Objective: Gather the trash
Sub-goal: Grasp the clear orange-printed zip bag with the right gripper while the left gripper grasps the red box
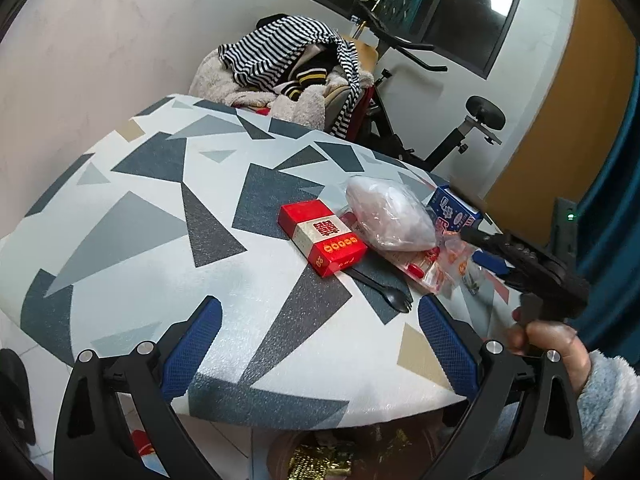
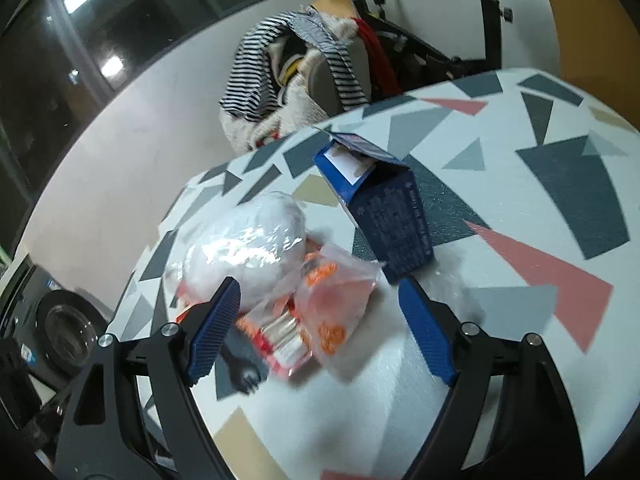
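Observation:
Trash lies on the patterned table [image 1: 140,208]: a red cigarette box [image 1: 322,238], a clear bag of white stuff [image 1: 390,216], crumpled orange-printed wrappers [image 1: 434,266], a black spork [image 1: 384,286] and an open blue box [image 1: 454,210]. My left gripper [image 1: 320,328] is open and empty, short of the red box. My right gripper [image 2: 320,304] is open over the wrappers [image 2: 324,308], with the white bag [image 2: 244,248] at its left finger and the blue box [image 2: 388,216] just beyond its right finger. It also shows in the left wrist view [image 1: 520,256].
A chair piled with striped clothes [image 1: 288,68] stands behind the table. An exercise bike [image 1: 452,128] is at the back right. A bin with gold wrappers [image 1: 320,460] sits under the table's near edge. A washing machine [image 2: 60,328] is at the left.

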The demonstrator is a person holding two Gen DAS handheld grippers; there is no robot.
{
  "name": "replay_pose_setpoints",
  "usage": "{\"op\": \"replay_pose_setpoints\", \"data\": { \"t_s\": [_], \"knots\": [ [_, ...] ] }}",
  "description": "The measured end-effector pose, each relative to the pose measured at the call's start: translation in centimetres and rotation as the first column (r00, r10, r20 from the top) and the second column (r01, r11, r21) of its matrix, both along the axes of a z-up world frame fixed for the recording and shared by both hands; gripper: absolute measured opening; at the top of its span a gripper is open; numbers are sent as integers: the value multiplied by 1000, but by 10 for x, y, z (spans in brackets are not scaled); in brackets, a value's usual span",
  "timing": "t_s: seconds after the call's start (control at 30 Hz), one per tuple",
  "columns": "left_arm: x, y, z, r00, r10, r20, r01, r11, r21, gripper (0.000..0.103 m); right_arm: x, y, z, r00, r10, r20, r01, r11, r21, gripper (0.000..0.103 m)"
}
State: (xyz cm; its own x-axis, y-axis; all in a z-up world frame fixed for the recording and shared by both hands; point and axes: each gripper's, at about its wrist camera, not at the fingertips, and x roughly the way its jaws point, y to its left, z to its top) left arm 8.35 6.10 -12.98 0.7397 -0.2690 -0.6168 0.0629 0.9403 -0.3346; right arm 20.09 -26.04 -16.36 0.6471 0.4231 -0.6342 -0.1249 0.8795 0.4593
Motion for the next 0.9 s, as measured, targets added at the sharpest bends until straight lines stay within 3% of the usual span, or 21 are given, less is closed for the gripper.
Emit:
{"op": "replay_pose_setpoints", "data": {
  "t_s": [0.1, 0.13, 0.23, 0.3, 0.4, 0.67, 0.8, 0.9],
  "knots": [
    [8, 0, -3, 1000, 1, -26, -1, 1000, -20, 96, 6, 5, -5, 999, -13, -38, 12, 1000, -25, 58],
    [11, 0, -5, 999, 3, -47, -5, 1000, -31, 96, 3, 3, -5, 999, -27, -46, 26, 999, -28, 43],
    [19, 2, -12, 994, 7, -105, -16, 996, -82, 96, -13, -3, 1, 999, -49, -18, 48, 999, -9, 32],
    [27, 1, -18, 990, 9, -141, -26, 993, -115, 96, -26, -7, 6, 999, -50, 19, 50, 999, -12, 31],
    [45, -8, -22, 984, -12, -180, -8, 994, -108, 94, -38, -13, 7, 998, -48, 46, 49, 999, -22, 31],
    [95, -50, -40, 969, -34, -243, 53, 996, 73, 90, -51, -26, 2, 997, -62, 36, 63, 998, -17, 31],
    [116, -72, -46, 973, -24, -230, 72, 976, 203, 90, -56, -33, 2, 997, -70, 43, 71, 997, -5, 31],
    [133, -75, -51, 967, 11, -254, 52, 969, 240, 90, -57, -34, 3, 997, -66, 49, 67, 997, -24, 31]
  ]
}}
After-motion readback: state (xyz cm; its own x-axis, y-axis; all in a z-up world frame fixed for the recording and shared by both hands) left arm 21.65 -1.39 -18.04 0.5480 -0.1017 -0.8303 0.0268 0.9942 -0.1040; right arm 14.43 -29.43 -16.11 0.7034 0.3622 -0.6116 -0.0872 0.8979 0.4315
